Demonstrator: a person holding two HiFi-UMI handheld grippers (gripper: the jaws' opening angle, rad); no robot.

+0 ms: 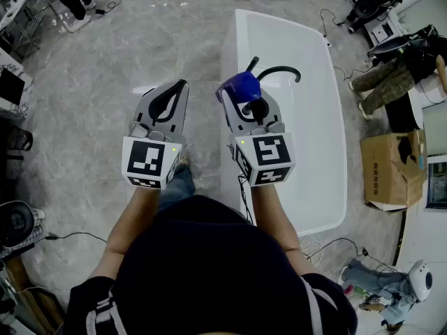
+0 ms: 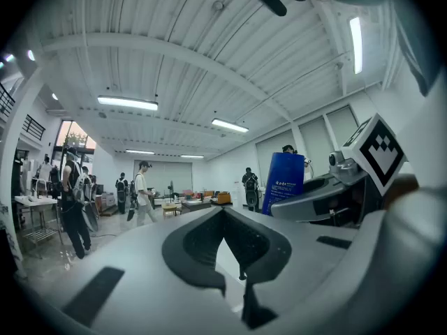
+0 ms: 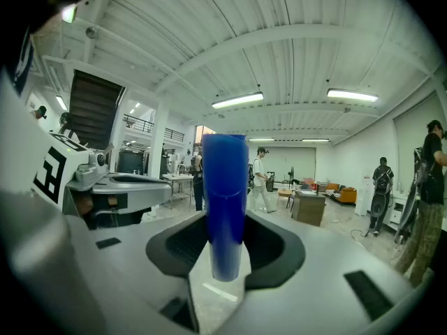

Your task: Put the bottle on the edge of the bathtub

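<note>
Blue bottle (image 1: 243,86): centre of frame, upright, pinched between jaws of right gripper (image 1: 234,96), seen against left rim of white bathtub (image 1: 314,166). Left gripper (image 1: 181,84): left of bottle, jaws pressed together, empty.

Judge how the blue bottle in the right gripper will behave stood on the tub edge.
Tall and narrow, the bottle may tip easily. Its smooth side could slip in the right gripper. The glossy bathtub rim probably adds little grip.
</note>
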